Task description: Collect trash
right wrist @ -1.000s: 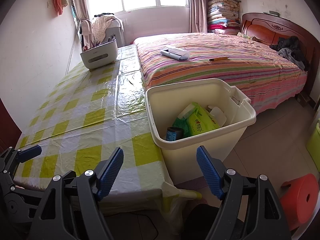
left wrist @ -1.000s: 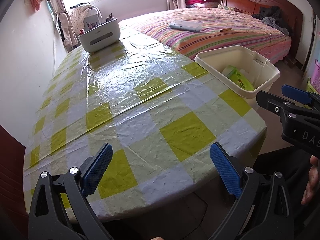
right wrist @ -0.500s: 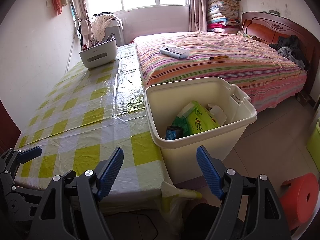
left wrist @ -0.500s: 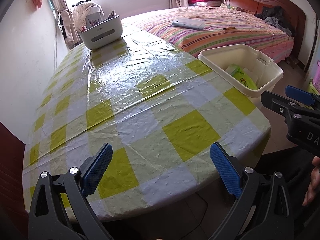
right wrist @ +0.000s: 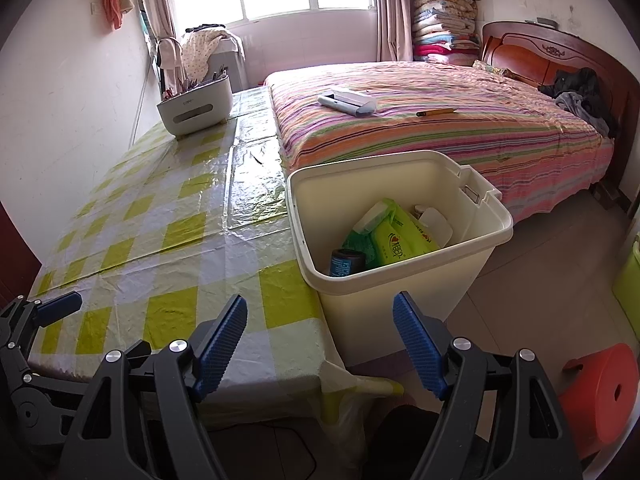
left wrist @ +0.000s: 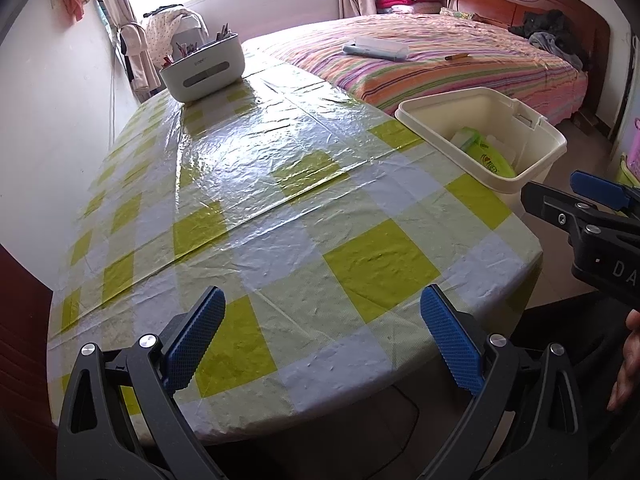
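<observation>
A cream plastic bin stands on the floor against the table's right side; it also shows in the left wrist view. Inside lie a green packet, a dark can and a white container. My left gripper is open and empty, held over the table's near edge. My right gripper is open and empty, just in front of the bin, near the table's corner. Each gripper shows at the edge of the other's view.
The table has a yellow and white checked plastic cloth. A white organiser box with pens stands at its far end. A striped bed lies behind the bin. A red stool stands on the floor at right.
The left gripper has drifted slightly, so the table and bin sit a little further right and lower in its view. The right wrist view is almost unchanged. Both stay open.
</observation>
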### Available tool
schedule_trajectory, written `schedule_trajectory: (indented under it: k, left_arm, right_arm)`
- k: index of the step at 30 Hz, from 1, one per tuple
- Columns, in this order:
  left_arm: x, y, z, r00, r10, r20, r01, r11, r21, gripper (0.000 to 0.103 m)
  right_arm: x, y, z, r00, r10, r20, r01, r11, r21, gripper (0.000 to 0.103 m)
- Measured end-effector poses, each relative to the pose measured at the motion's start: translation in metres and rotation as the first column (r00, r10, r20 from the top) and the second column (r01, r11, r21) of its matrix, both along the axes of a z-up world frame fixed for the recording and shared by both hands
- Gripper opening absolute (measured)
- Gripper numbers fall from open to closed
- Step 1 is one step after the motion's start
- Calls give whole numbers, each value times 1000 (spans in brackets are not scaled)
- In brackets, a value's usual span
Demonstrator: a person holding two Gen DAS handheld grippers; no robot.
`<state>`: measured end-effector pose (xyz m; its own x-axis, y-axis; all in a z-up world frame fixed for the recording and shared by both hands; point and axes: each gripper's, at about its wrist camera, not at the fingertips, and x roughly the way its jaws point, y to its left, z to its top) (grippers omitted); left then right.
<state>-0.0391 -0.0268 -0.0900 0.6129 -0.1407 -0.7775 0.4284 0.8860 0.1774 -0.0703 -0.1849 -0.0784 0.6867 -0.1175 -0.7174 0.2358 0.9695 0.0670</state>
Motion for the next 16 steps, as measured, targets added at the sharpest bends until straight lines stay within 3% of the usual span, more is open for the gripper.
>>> schedule_trajectory:
  k: [16]
  left_arm:
    - [4, 3, 0, 999, -2, -39, 0, 999, -34, 97]
  right_arm:
    - [1, -1, -1, 1000, -3, -1, 3, 1000, 1, 73]
